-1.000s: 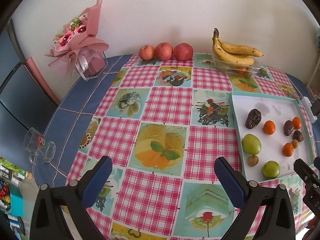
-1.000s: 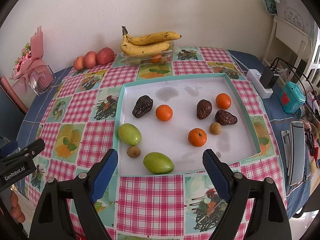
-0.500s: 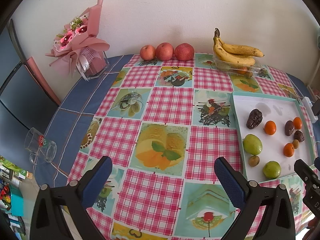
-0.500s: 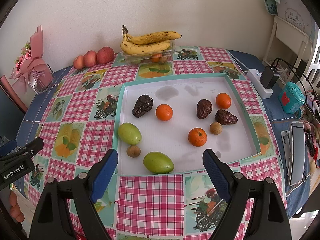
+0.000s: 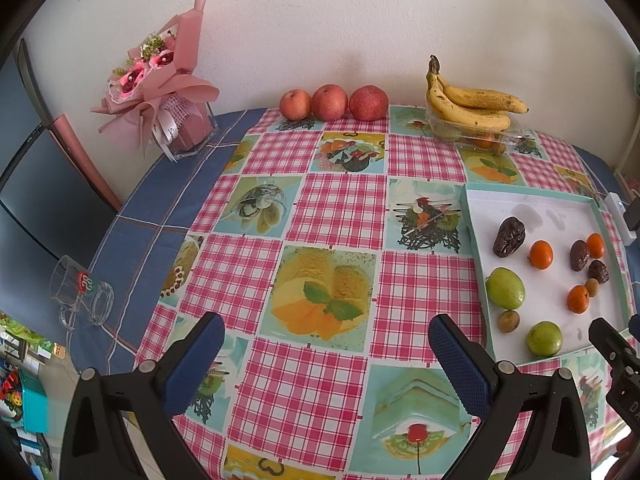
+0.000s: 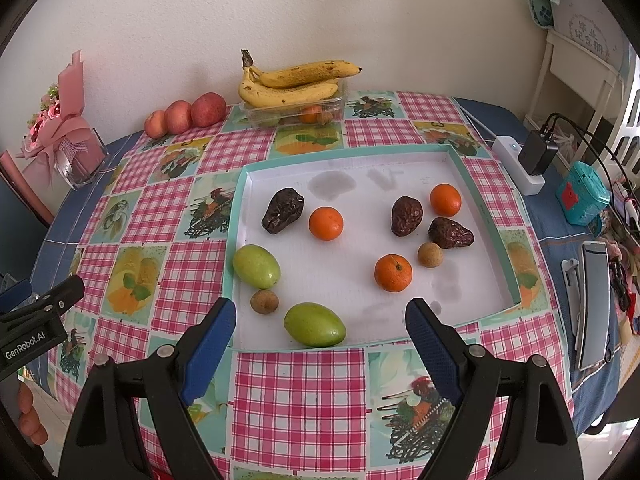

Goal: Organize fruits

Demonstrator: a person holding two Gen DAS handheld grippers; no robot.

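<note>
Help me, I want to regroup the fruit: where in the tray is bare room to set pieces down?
Inside the tray, the far strip along the back wall is bare, as is the near right corner beyond the orange. The near left, around the green fruit, and the dates on the right are crowded.

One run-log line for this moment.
left gripper: open, empty | right gripper: open, empty, above tray | fruit: none sorted

A plain cream wall (image 6: 320, 8) stands behind the table (image 5: 160, 240), daylit and bare. A white chair (image 6: 576, 64) sits in the right corner; a dark chair (image 5: 36, 184) waits at the left, over pale floor tiles
</note>
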